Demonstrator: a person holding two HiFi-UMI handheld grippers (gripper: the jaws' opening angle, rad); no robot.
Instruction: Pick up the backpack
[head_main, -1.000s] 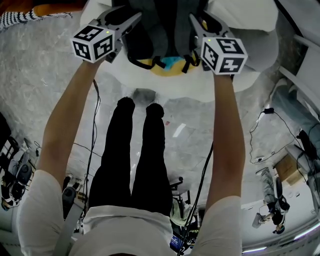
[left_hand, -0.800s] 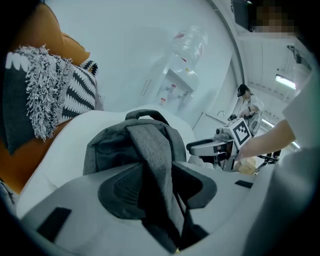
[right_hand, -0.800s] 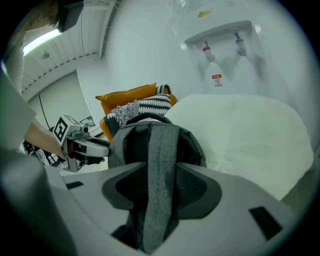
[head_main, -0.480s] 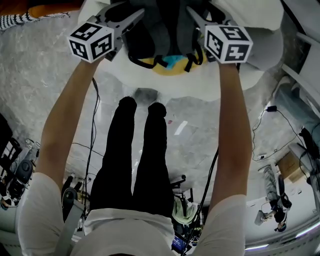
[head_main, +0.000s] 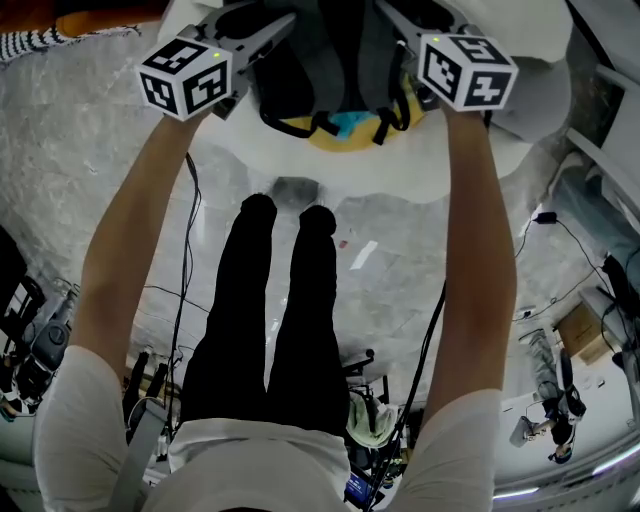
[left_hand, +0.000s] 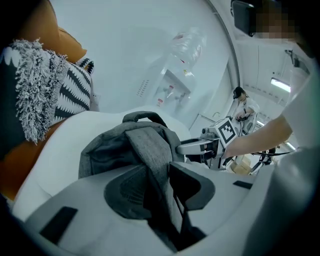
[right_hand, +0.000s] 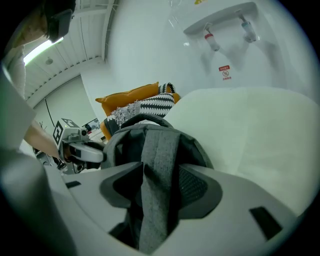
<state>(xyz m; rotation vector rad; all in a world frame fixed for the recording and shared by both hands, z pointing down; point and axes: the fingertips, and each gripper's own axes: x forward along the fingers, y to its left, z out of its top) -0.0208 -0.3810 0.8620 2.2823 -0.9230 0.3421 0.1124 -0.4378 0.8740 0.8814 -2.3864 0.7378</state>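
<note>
The grey backpack (head_main: 330, 60) lies at the top centre of the head view on a white padded seat (head_main: 400, 175), in the same place as a second ago and not yet lifted.

The right gripper (head_main: 395, 25) has changed most. Its marker cube has slid up and to the right in the frame, further in along the bag. Its jaws have just been opening from about half closed to their widest. In its own view the right shoulder strap (right_hand: 160, 150) runs up between the pads, which do not pinch it.

The left gripper (head_main: 265, 25) has hardly shifted. Its jaws have just been closing a little but stand wide, with the left shoulder strap (left_hand: 152, 150) loose between them and a dark gap on one side.

As I read it, neither claw has a real hold, so both must close on the straps before any lift.

A yellow and teal patch (head_main: 345, 125) shows at the bag's lower edge. An orange cushion (left_hand: 65, 45) and a black-and-white fringed throw (left_hand: 75, 95) sit at the upper left of the left gripper view, with a water dispenser (left_hand: 172, 90) behind.

The person's legs (head_main: 270, 320) stand close below the seat, and cables (head_main: 540, 250) trail over the floor at the right. Nothing lies on the bag. The soft seat behind it may hamper the lift.
</note>
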